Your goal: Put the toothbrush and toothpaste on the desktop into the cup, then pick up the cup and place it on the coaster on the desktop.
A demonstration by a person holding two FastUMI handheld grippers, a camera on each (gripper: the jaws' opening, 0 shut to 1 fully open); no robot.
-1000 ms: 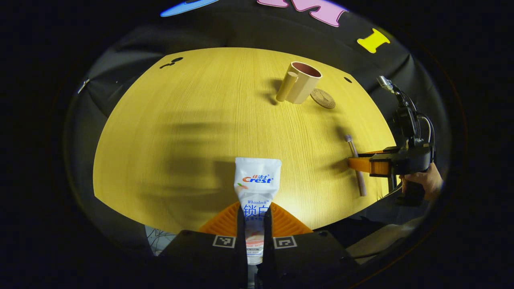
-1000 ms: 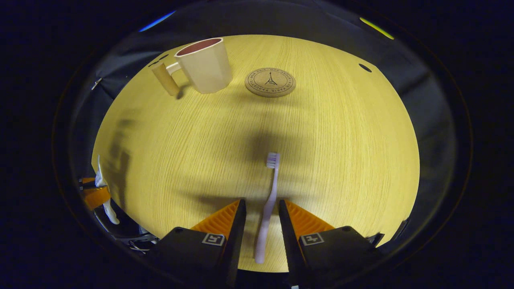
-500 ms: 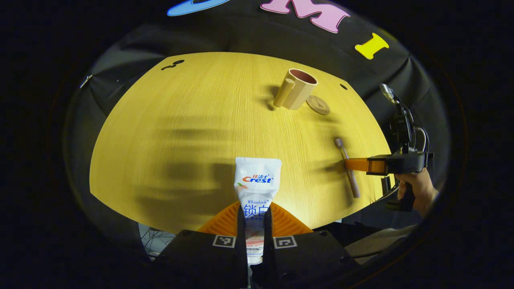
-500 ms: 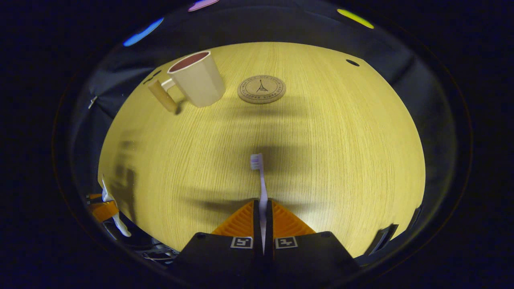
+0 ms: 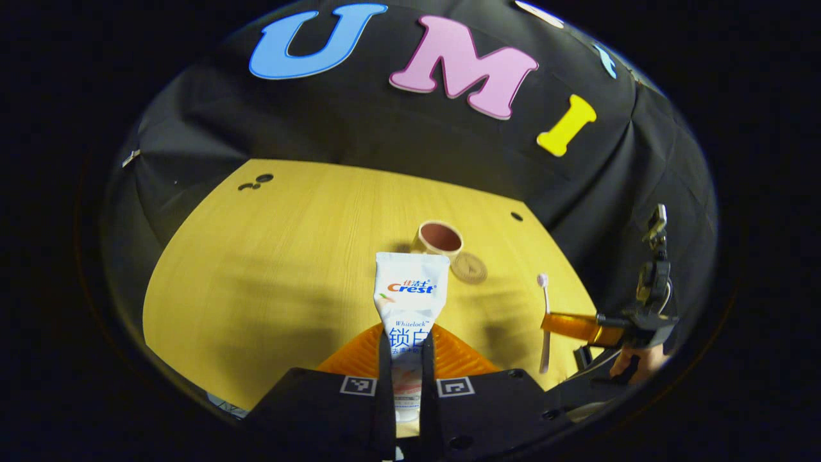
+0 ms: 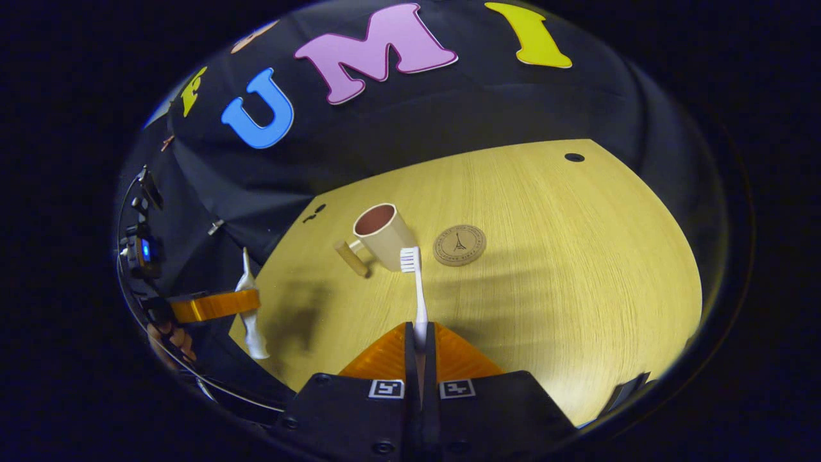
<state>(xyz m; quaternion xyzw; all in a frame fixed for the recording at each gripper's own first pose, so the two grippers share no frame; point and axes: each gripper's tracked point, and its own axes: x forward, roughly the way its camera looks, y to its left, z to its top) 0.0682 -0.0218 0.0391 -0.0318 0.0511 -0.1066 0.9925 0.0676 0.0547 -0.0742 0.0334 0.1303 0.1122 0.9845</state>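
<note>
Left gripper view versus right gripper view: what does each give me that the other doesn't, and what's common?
Left gripper view adds the toothpaste's printed face, clamped in the left gripper. It also has the toothbrush side-on, upright in the right gripper, with the hand behind it. Right gripper view adds the cup's handle plainly and the coaster's printed top. Shared: cup, coaster beside it, desktop, both items held above it.
</note>
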